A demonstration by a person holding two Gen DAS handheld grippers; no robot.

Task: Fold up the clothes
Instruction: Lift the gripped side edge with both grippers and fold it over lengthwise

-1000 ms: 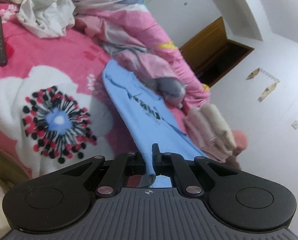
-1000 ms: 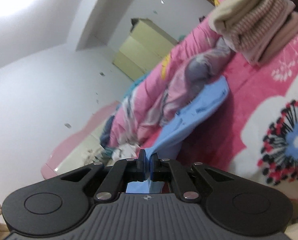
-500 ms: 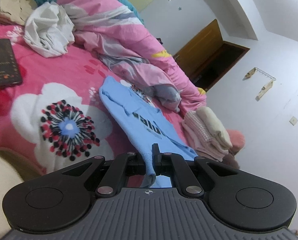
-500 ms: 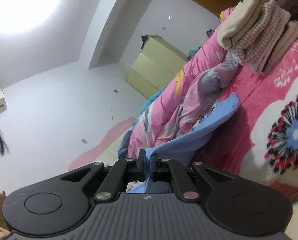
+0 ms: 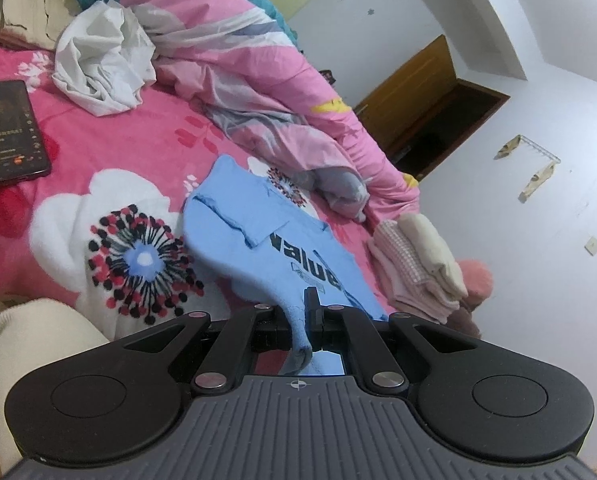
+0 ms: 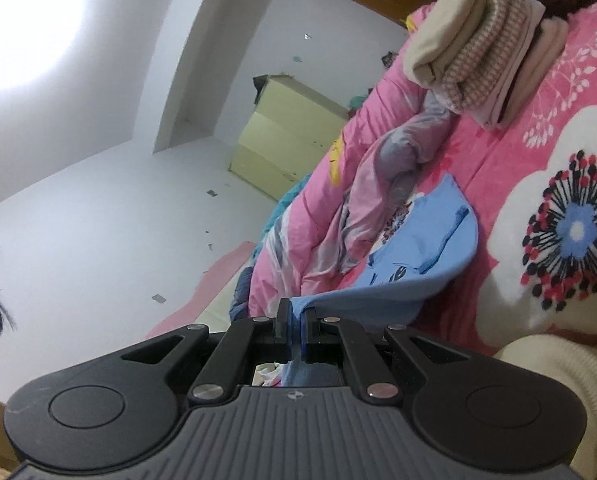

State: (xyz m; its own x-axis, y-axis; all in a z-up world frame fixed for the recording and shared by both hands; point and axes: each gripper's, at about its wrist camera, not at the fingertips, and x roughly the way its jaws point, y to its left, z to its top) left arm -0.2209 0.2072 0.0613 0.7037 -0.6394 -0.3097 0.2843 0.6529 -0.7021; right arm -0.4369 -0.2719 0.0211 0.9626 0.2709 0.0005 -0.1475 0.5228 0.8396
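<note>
A light blue T-shirt point(image 5: 258, 236) with black lettering lies partly on the pink flowered bedspread point(image 5: 98, 152), its near end lifted. My left gripper point(image 5: 298, 312) is shut on one near corner of it. My right gripper point(image 6: 296, 320) is shut on the other near corner; the blue T-shirt point(image 6: 422, 248) stretches from it down to the bed. One sleeve is folded over the shirt's front.
A stack of folded clothes point(image 5: 414, 264) sits to the right of the shirt and shows in the right wrist view point(image 6: 486, 52). A crumpled pink duvet point(image 5: 258, 80), a white garment point(image 5: 102, 56) and a phone point(image 5: 10, 128) lie on the bed.
Both grippers have lowered the shirt's far end onto the bed, so more of it lies flat and the lettering now shows. Both stay shut on the shirt.
</note>
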